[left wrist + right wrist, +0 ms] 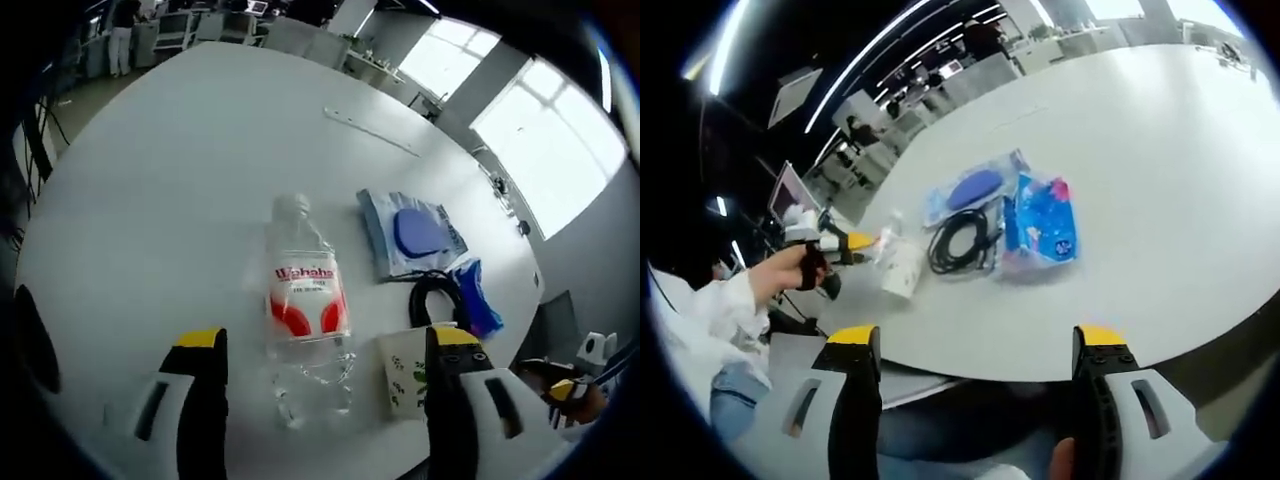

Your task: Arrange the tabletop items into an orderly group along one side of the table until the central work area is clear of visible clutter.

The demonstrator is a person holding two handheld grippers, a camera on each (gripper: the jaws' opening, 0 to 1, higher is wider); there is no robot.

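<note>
Table [180, 170]: white. Bottle [305, 310]: clear, white label with red lettering and red shapes. Cup [403, 372]: cream, green leaf print. Cable [432, 296]: black. Pouch [410, 233]: clear, a blue oval seen inside. Packet [1042, 222]: blue with pink marks. Both grippers' jaws are noted black, yellow-tipped.

— What do we have beyond the table?

— In the left gripper view, bright windows [545, 150] at two o'clock, and desks with equipment [200, 25] at eleven o'clock, a person standing [122, 35] beside them.

— And in the right gripper view?

— We see ceiling light strips [890, 45] at twelve o'clock, an open laptop [790, 190] at nine o'clock, and distant people [862, 130] near eleven.
</note>
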